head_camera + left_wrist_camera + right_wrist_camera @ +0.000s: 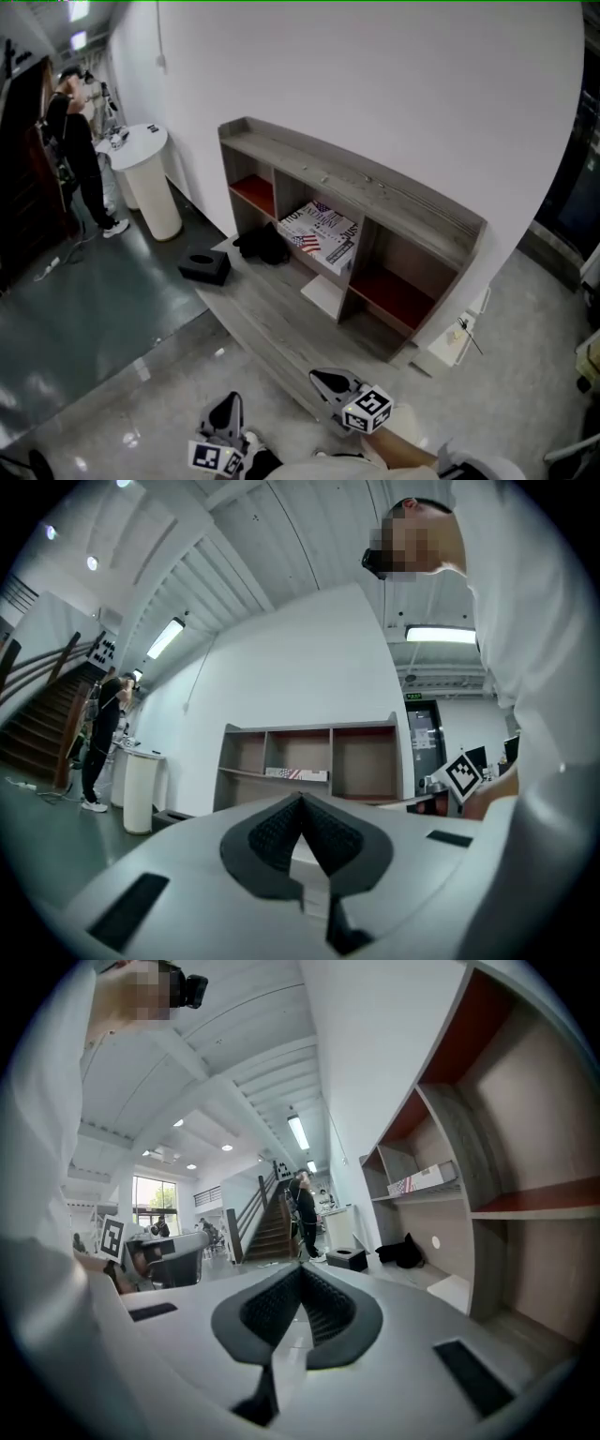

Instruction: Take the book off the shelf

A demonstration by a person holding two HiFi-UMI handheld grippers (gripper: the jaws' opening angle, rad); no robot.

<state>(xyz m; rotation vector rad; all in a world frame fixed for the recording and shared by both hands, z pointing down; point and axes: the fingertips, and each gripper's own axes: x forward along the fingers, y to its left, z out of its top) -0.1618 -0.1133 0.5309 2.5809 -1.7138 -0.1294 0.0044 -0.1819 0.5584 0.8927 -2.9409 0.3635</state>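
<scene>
Flat printed book (319, 236) lies in grey wood-grain shelf (375, 187).

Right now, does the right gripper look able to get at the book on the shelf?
Probably not yet. The right gripper is well short of the shelf, its jaws shut. But the book lies in an open-fronted compartment with nothing before it, so the way in looks free.

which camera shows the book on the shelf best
The head view: it looks down on the book, lying flat in the middle compartment of the shelf, so its flag-printed cover shows. The left gripper view shows only a thin edge far off; the right gripper view a small slanted sliver.
</scene>
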